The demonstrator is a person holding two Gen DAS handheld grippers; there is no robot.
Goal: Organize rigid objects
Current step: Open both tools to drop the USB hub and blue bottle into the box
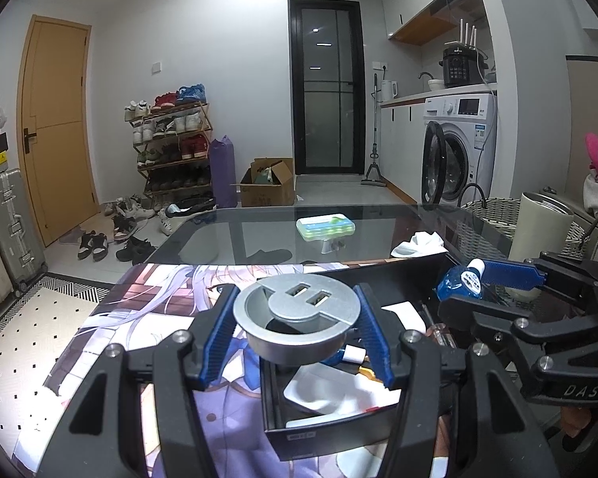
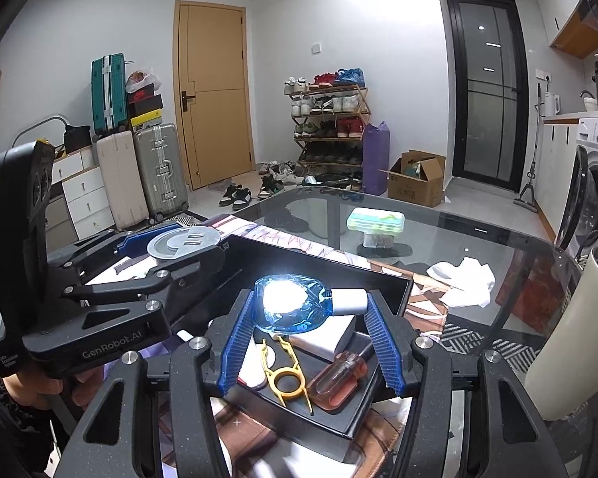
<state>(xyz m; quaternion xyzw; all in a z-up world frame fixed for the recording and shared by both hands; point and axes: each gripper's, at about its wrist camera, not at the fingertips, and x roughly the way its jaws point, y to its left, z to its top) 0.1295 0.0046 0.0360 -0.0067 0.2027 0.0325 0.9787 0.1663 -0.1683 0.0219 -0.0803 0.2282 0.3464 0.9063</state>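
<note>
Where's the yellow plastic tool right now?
In the right wrist view, the yellow plastic tool lies inside the black tray, left of the orange-handled screwdriver and under the held blue bottle.

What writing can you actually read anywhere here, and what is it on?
"GenRobot.AI": side of the left gripper, seen from the right wrist.
"DAS": body of the right gripper, seen from the left wrist.
Too small or blurred to read: bottle label, box sticker, washing machine panel, carton print.
</note>
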